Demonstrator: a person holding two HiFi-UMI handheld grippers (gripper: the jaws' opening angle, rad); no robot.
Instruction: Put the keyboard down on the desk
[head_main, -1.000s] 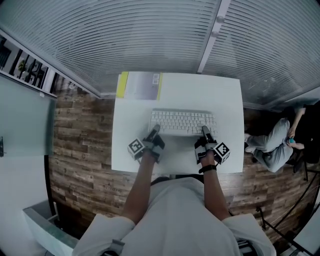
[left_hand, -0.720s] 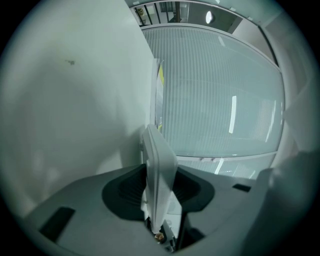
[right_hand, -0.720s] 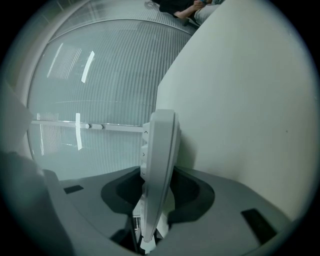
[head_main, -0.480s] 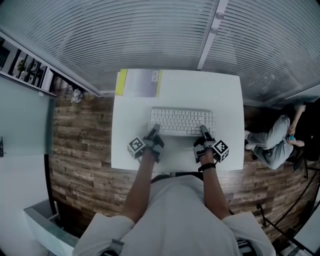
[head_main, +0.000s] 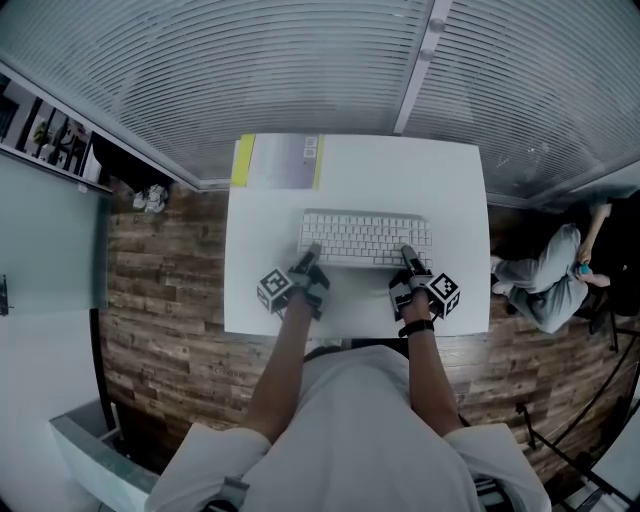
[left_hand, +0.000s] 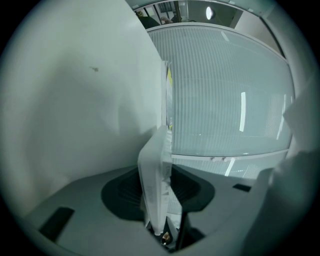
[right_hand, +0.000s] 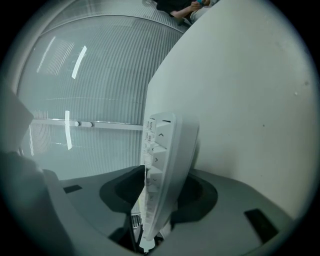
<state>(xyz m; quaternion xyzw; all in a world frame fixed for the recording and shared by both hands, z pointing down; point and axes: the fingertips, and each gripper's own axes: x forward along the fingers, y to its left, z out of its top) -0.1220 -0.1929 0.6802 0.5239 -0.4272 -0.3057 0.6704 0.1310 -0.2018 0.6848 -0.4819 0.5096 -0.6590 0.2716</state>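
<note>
A white keyboard (head_main: 366, 238) lies flat on the white desk (head_main: 260, 230), about at its middle. My left gripper (head_main: 310, 254) is at the keyboard's near left corner. In the left gripper view the keyboard's edge (left_hand: 154, 180) stands between the jaws with a gap on its right side, and the pads are not pressing it. My right gripper (head_main: 407, 256) is at the near right corner. Its jaws are opening, and the keyboard's end (right_hand: 167, 160) with the arrow keys is still between them, with a slit of light beside the left pad.
A grey sheet with a yellow strip (head_main: 282, 162) lies at the desk's far left corner. A striped glass wall runs behind the desk. A seated person (head_main: 548, 288) is on the floor side at the right, and shoes (head_main: 150, 197) lie at the left.
Both grippers stay at the keyboard's near corners. The right gripper's marker cube has shifted slightly. The keyboard and desk sit a touch higher in the head view.
</note>
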